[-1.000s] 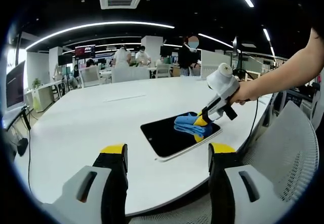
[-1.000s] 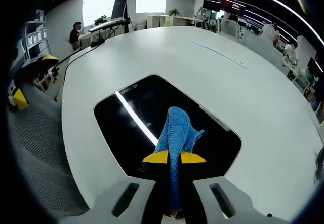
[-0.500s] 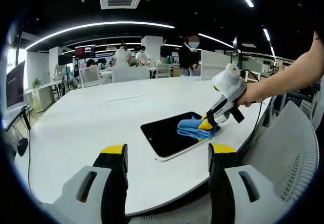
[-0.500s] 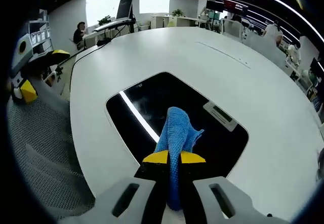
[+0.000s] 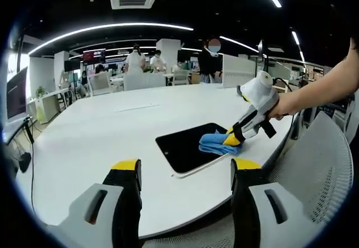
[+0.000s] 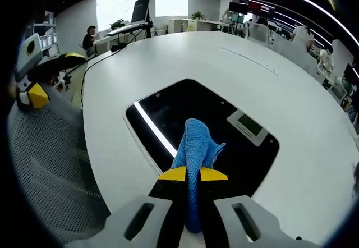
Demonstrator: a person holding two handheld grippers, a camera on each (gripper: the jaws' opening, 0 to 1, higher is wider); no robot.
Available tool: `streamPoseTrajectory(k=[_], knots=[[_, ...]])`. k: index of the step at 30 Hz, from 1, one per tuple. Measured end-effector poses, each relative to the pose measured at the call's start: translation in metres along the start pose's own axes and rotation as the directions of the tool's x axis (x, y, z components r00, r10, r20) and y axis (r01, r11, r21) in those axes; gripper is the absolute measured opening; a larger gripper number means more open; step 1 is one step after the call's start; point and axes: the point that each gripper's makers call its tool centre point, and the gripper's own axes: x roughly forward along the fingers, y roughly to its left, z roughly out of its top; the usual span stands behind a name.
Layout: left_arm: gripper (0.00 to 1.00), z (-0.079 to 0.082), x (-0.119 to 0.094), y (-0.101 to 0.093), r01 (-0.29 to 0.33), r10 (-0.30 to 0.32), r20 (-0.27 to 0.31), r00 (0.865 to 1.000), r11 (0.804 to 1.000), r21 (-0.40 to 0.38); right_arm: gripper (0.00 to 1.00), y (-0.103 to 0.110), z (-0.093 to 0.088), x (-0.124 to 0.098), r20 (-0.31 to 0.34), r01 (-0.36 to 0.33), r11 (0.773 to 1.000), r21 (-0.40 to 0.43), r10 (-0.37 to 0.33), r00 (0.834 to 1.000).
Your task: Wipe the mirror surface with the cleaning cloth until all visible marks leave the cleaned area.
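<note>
Left tool [image 5: 182,175], jaws spread, hovers off the white bench [image 5: 101,141], whose broad top lies open leftward. The dark mirror [image 5: 185,150] lies flat near the bench's curved right edge. Right tool [image 6: 192,175] pinches the blue cleaning cloth [image 6: 196,147] against the glass. No readable writing.

Both grippers, left gripper [image 5: 184,172] and right gripper [image 6: 193,174], have grey-white bodies, black jaws and yellow tips; the forearm [image 5: 322,85] is bare
</note>
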Motion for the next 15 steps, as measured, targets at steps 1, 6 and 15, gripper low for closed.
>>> streamPoseTrajectory(k=[1, 6, 15], knots=[[0.62, 0.0, 0.0, 0.0001, 0.0, 0.0, 0.001, 1.0, 1.0, 0.0, 0.0, 0.001, -0.0005, -0.0003, 0.0, -0.002, 1.0, -0.001, 0.002, 1.0], [0.62, 0.0, 0.0, 0.0004, 0.0, 0.0, 0.003, 1.0, 1.0, 0.0, 0.01, 0.004, -0.0016, -0.0019, -0.004, -0.007, 1.0, -0.002, 0.007, 1.0], [0.62, -0.0009, 0.0004, 0.0001, 0.0, 0.0, 0.001, 1.0, 1.0, 0.0, 0.01, 0.0035, -0.0026, -0.0013, -0.004, -0.007, 1.0, -0.003, 0.007, 1.0]])
